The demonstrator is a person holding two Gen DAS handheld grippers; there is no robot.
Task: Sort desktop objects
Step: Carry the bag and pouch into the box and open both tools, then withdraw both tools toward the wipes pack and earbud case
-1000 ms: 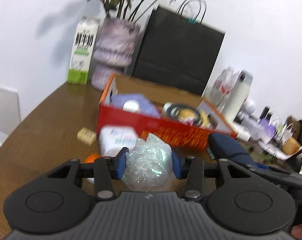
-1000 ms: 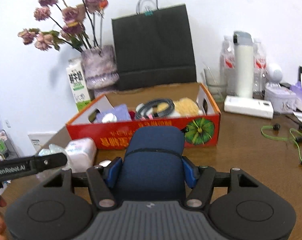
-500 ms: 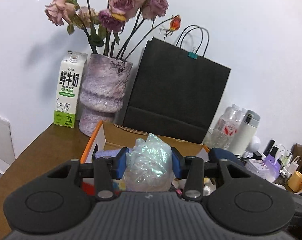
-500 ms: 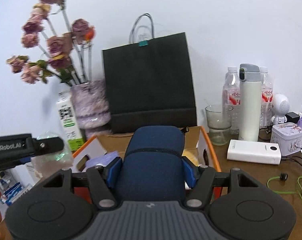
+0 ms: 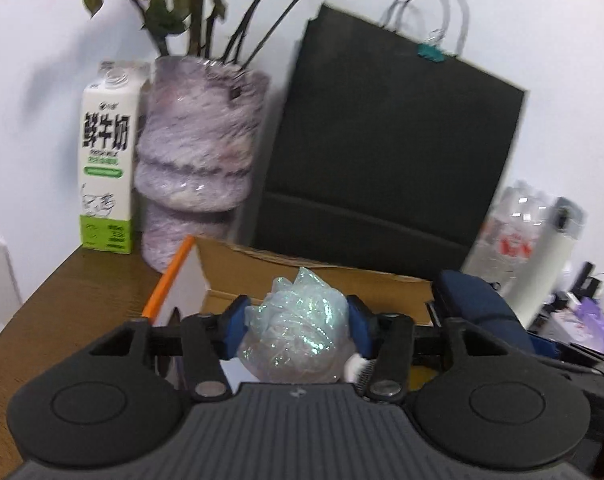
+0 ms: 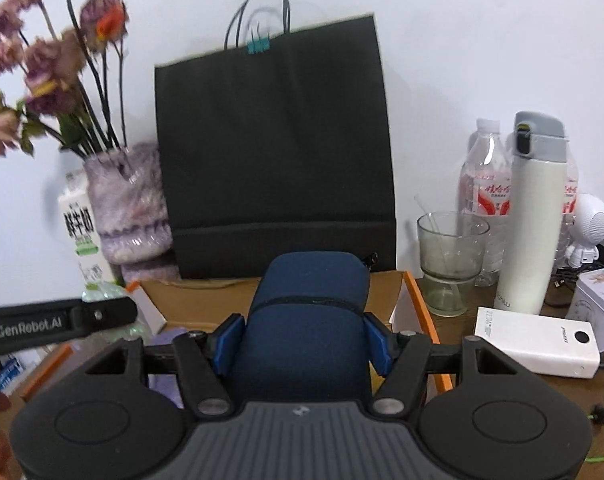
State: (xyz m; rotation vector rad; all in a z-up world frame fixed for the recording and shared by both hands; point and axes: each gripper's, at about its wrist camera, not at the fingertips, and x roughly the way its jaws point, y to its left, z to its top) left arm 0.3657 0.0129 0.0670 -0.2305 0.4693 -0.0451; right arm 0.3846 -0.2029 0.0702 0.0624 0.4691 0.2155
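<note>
My left gripper (image 5: 298,326) is shut on a crumpled iridescent plastic bag (image 5: 298,336) and holds it over the left part of the open cardboard box (image 5: 302,280). My right gripper (image 6: 303,340) is shut on a dark blue fabric case (image 6: 307,320) and holds it over the same box (image 6: 417,304), nearer its right side. The blue case also shows at the right in the left wrist view (image 5: 477,308). The left gripper's side (image 6: 58,324) shows at the left in the right wrist view. The box contents are mostly hidden behind both grippers.
Behind the box stand a black paper bag (image 6: 274,160), a purple vase with dried flowers (image 5: 198,160) and a milk carton (image 5: 108,160). To the right are a glass (image 6: 447,256), a white thermos (image 6: 535,220), water bottles (image 6: 483,188), a white power bank (image 6: 537,344) and a tin (image 6: 599,294).
Both grippers have moved forward and lower toward the box with their loads still held. The bag, vase and carton loom larger in both views.
</note>
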